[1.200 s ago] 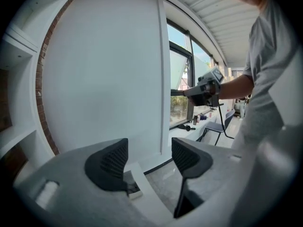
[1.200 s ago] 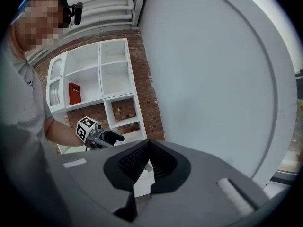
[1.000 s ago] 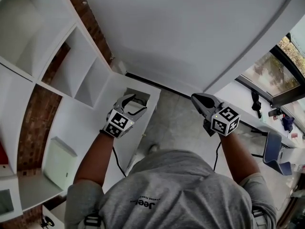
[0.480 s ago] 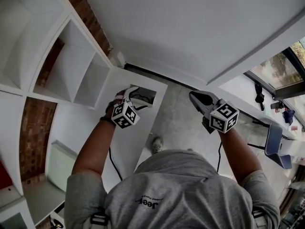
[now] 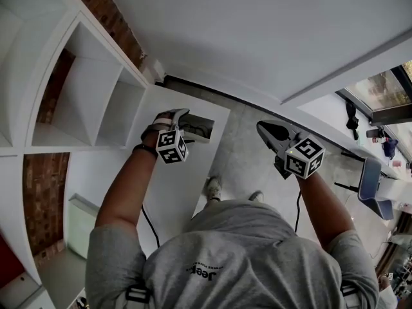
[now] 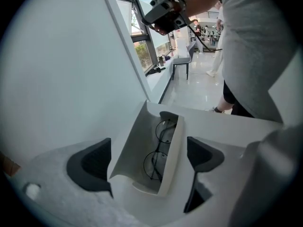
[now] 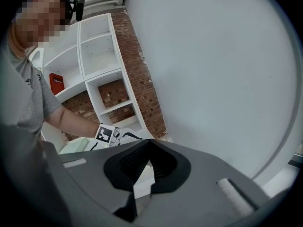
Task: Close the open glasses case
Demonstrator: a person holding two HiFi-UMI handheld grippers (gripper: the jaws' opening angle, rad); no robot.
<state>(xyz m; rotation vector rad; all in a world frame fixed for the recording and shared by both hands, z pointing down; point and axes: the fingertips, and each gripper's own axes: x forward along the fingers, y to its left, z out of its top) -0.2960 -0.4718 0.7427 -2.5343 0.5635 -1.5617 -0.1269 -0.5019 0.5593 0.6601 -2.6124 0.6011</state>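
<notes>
- The glasses case (image 6: 135,148) is sitting wide open at the far end of the white table (image 5: 180,185), over on the left by the wall.
- There's a pair of thin round-rimmed glasses (image 6: 160,148) lying inside one half of it. The other half is flapped out to the side.
- The left gripper (image 6: 147,161) is right over the case, pointing steeply down at it. Its tongs have just been opening and are now spread wide. The case sits in the gap between them, but neither pad is pressing on it, so it's released and gripping nothing.
- The right gripper (image 7: 149,142) is out over the grey floor (image 5: 238,159) to the right of the table, well apart from the case. Its tongs are clenched together with nothing in them.
- The person holding both is in a grey t-shirt (image 5: 238,256), standing at the near end of the table.
- On the left there's a white shelf unit (image 5: 96,89) against a brick wall (image 5: 103,8).
- Far off on the right there's a chair (image 5: 370,192) near the windows.
</notes>
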